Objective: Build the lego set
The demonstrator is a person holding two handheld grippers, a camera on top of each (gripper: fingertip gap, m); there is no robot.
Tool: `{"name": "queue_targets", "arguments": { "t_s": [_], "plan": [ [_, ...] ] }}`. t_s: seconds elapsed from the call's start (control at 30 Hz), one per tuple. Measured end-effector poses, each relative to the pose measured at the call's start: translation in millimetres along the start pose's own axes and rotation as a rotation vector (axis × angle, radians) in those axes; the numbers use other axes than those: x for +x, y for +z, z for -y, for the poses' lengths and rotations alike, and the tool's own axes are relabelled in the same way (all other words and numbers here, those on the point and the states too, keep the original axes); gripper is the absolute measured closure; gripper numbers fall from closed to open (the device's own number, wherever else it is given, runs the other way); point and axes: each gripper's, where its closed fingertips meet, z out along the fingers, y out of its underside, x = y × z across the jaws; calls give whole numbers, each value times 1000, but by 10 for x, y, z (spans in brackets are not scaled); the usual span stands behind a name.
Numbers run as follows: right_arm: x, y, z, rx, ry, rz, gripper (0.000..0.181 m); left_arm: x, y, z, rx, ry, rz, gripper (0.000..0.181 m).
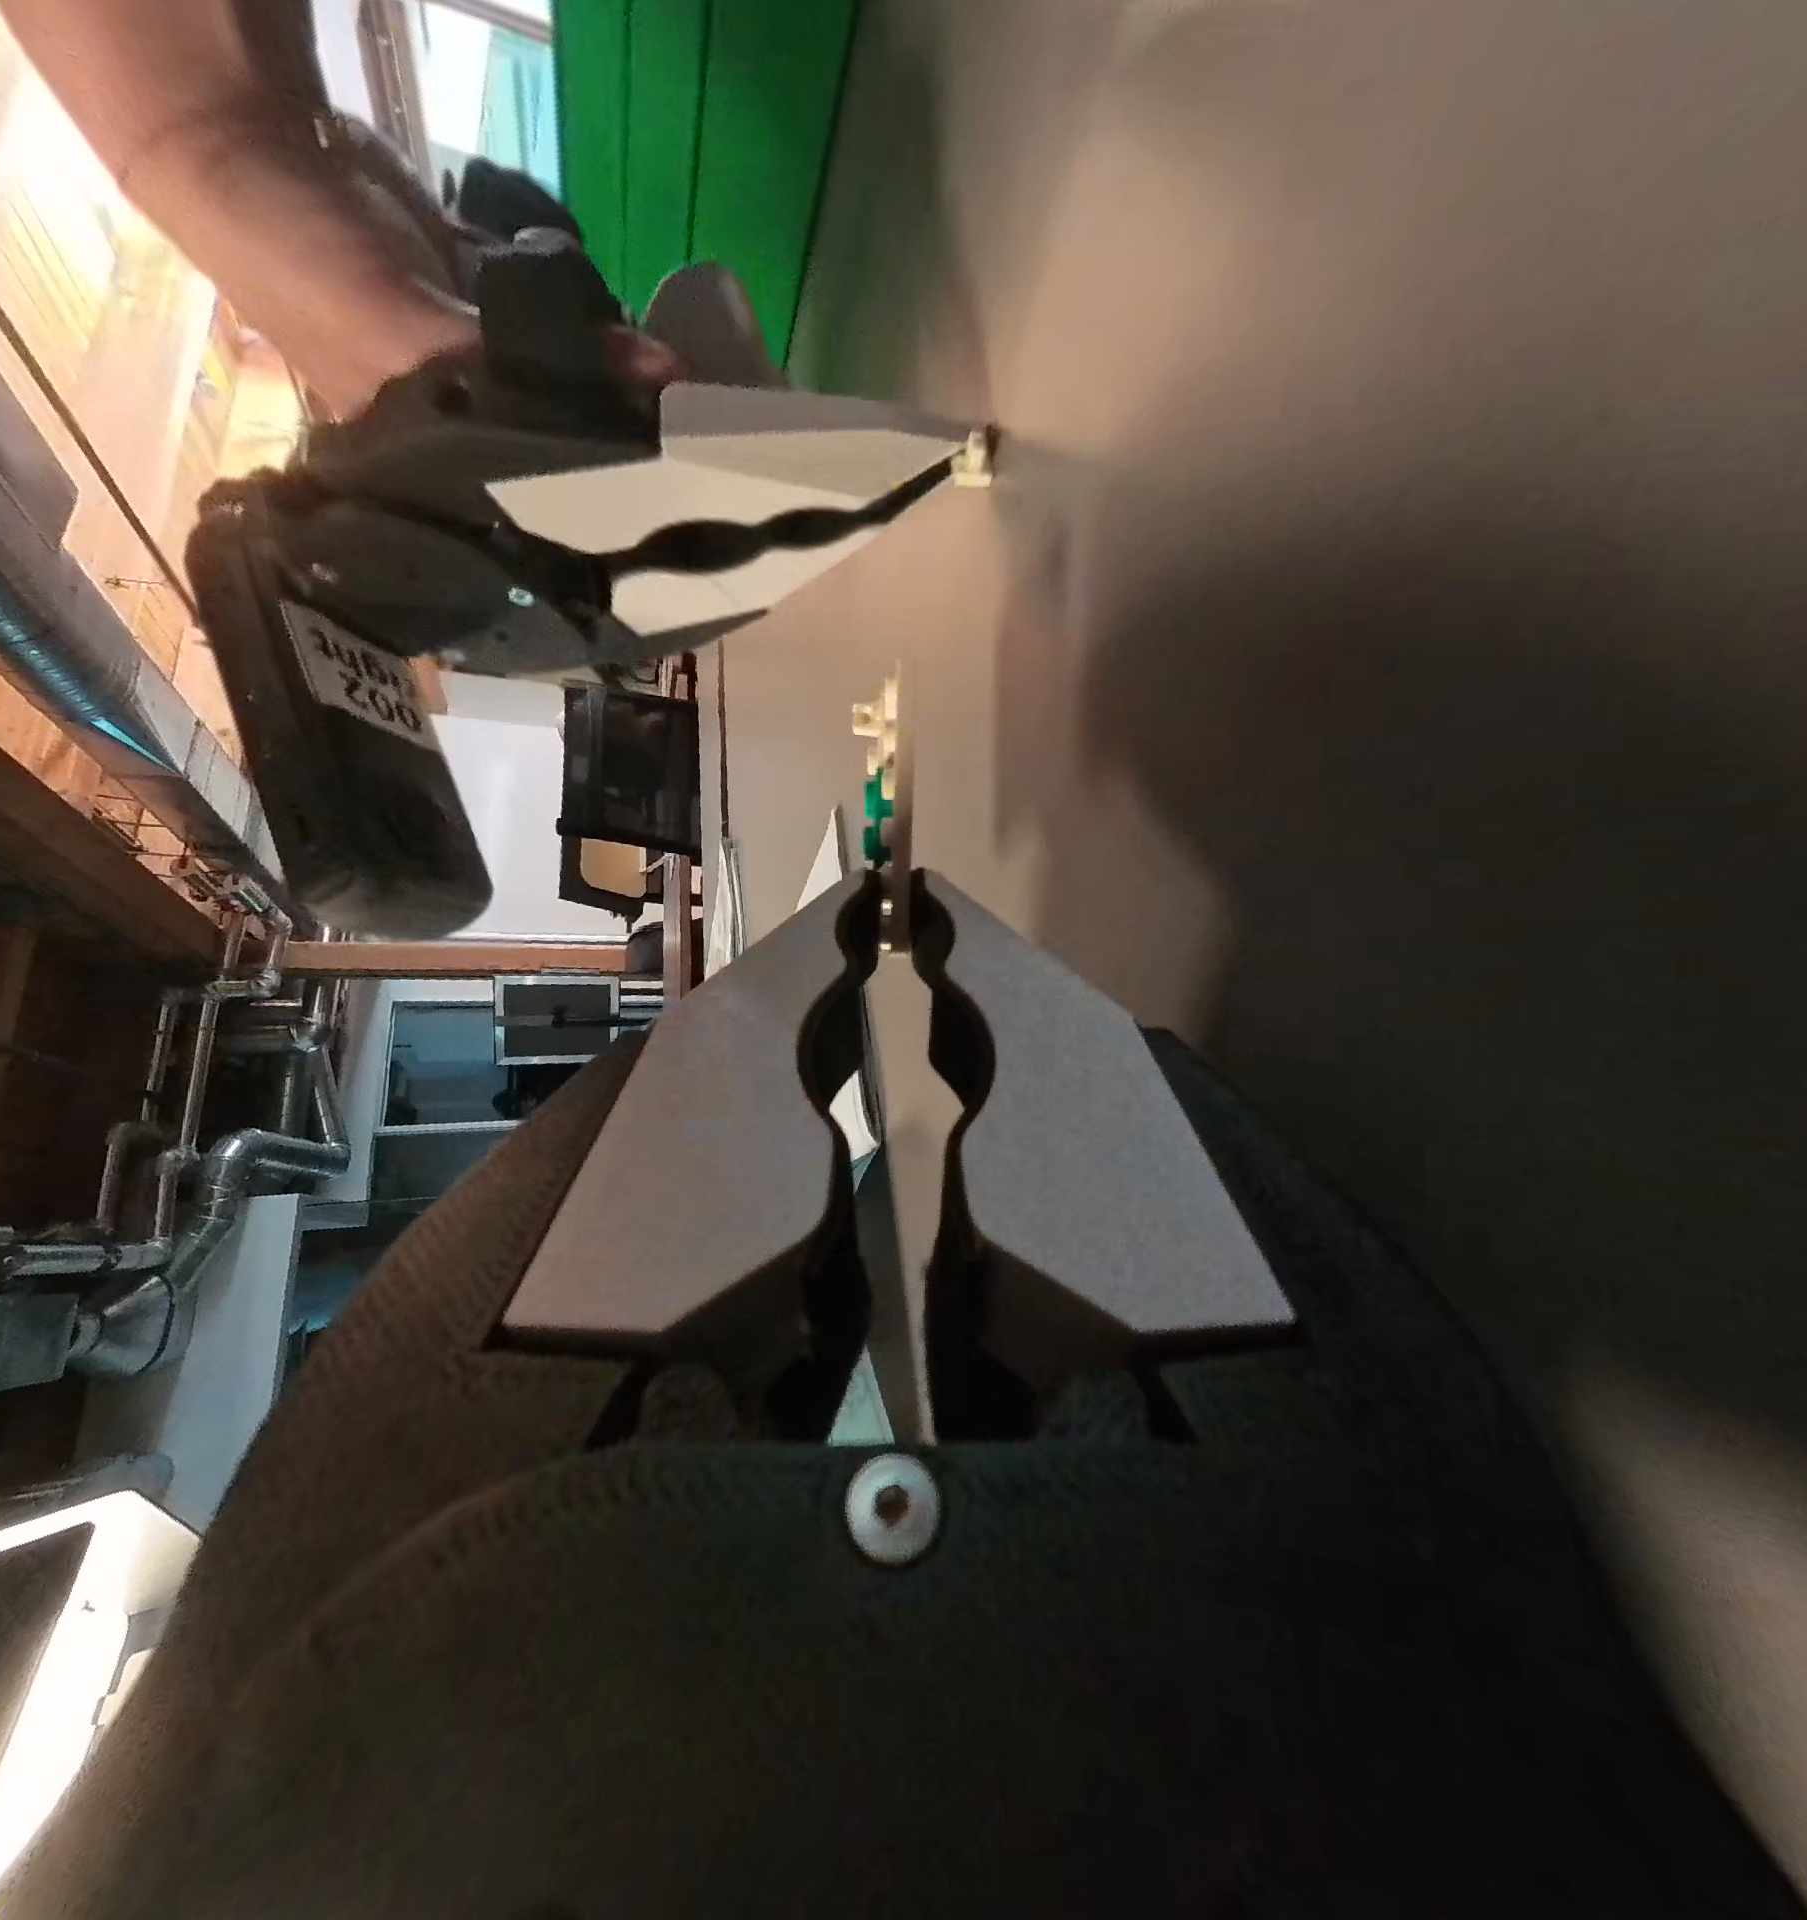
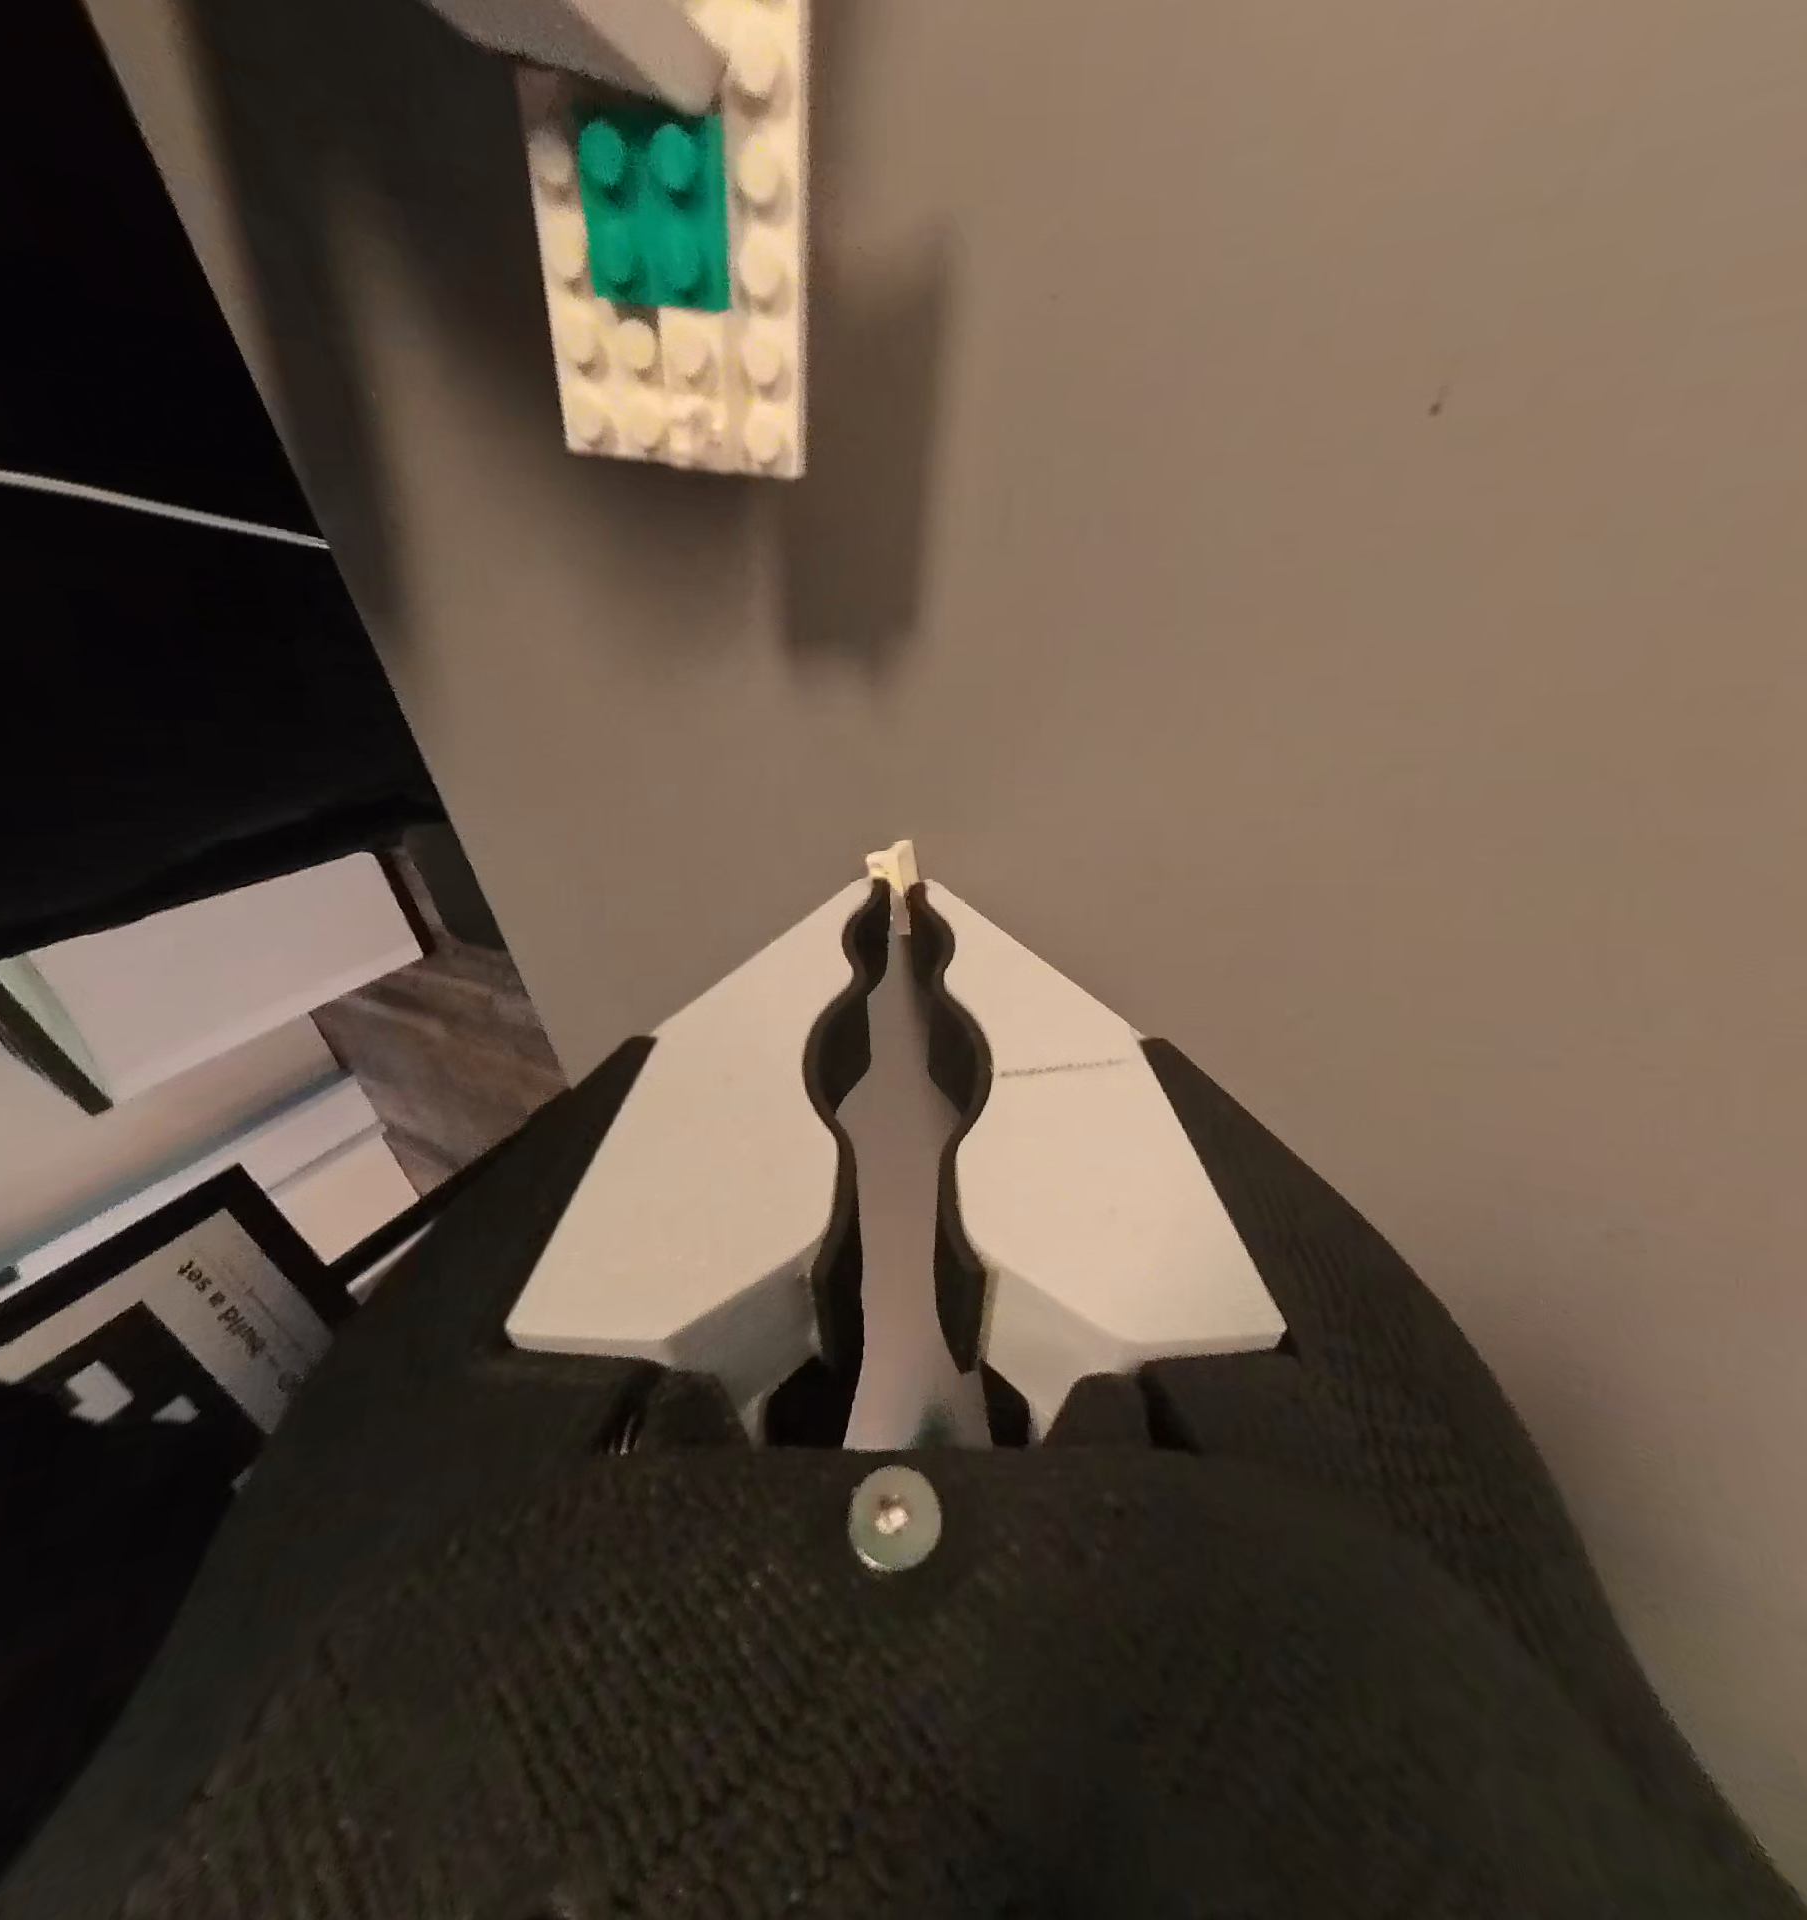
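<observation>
Right gripper [image 2: 901,891]: jaws pinched nearly closed on a small white lego piece [image 2: 894,864], which sticks out past the tips, right at the grey table [image 2: 1398,623]. In the left wrist view the same right gripper [image 1: 966,462] shows with that piece [image 1: 975,458] touching or just off the tabletop [image 1: 1398,727]; can't tell which.

Left gripper [image 1: 894,883]: jaws narrow, clamped on the edge of the white lego plate [image 1: 894,727], seen edge-on there. In the right wrist view the plate [image 2: 686,343] is face-on, studs visible, a green 2x2 brick [image 2: 655,213] seated on it. One left gripper finger [image 2: 608,42] overlaps the plate's far end.

Plate and small piece are apart. A green panel [image 1: 712,156] stands at the table's far edge.
</observation>
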Motion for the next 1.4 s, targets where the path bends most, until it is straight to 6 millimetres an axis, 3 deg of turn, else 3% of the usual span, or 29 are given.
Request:
{"name": "queue_targets", "arguments": {
  "t_s": [0.2,0.33,0.47,0.6,0.8,0.97,1.1,1.23,1.4],
  "plan": [
    [91,-55,32,-88,0,-14,179,30,4,22,8,10,-11,178],
    [-66,-64,20,-134,26,122,180,32,-1,24,9,11,-13,177],
    [-118,-8,-138,-290,70,175,180,52,-3,37,14,17,-21,178],
    [-57,41,-213,-423,92,172,179,77,-8,55,19,28,-31,177],
    [124,-36,-99,-459,75,62,179,84,-29,61,19,34,-35,177],
    [312,-286,198,-162,18,-271,159,58,-57,68,20,34,-23,178],
    [61,-526,448,392,25,-471,156,19,-64,65,18,15,-6,177],
    [-31,-492,91,702,245,-672,180,33,-56,62,21,5,-13,178],
    [-125,-128,-215,863,433,-735,181,27,-59,47,19,-12,-15,177]
  ]
}}
